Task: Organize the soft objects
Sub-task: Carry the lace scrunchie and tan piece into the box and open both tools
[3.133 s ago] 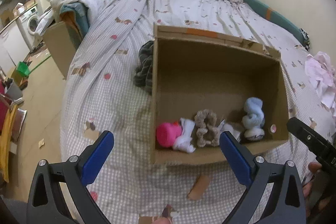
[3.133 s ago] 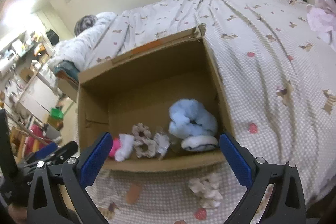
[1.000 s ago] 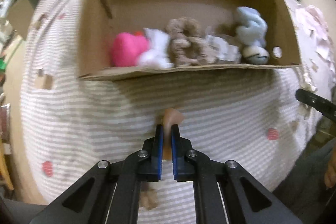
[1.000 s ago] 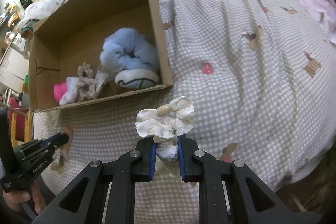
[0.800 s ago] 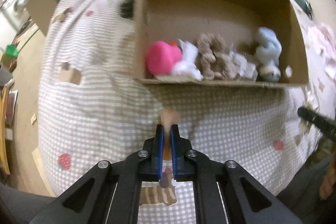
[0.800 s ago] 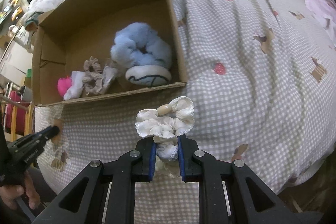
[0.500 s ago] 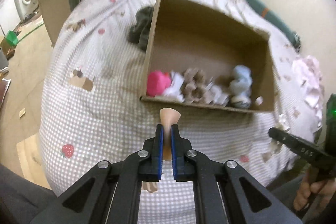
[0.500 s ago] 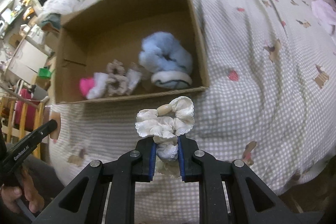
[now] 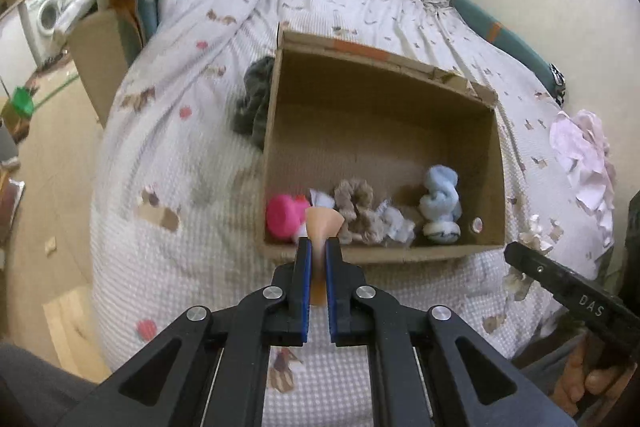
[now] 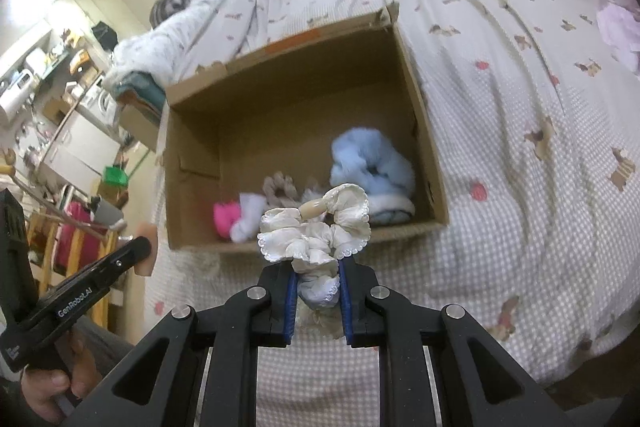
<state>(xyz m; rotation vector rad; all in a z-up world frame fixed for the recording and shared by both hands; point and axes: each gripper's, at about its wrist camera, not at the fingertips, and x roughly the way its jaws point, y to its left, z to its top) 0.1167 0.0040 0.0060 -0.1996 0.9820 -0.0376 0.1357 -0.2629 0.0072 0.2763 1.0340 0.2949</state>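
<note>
An open cardboard box (image 9: 384, 75) (image 10: 424, 163) lies on the bed. It holds a pink soft item (image 9: 282, 217), a white one (image 10: 250, 217), a beige scrunchie (image 9: 356, 203), and a light blue scrunchie (image 9: 440, 195) (image 10: 368, 163). My left gripper (image 9: 316, 251) is shut on a small peach sponge (image 9: 322, 223), held above the box's near wall. My right gripper (image 10: 318, 267) is shut on a cream frilled scrunchie (image 10: 316, 231), also raised before the box's near wall. The left gripper also shows at the left in the right wrist view (image 10: 138, 251).
A dark grey cloth (image 9: 252, 103) lies against the box's left side. A pink-white garment (image 9: 584, 151) lies at the right on the bed. Another cardboard box (image 9: 104, 43) stands beside the bed at left, with floor and a washing machine (image 9: 40, 19) beyond.
Both grippers closed on items from the bed, the left on the peach sponge, the right on the cream scrunchie, and have lifted them up in front of the box.
</note>
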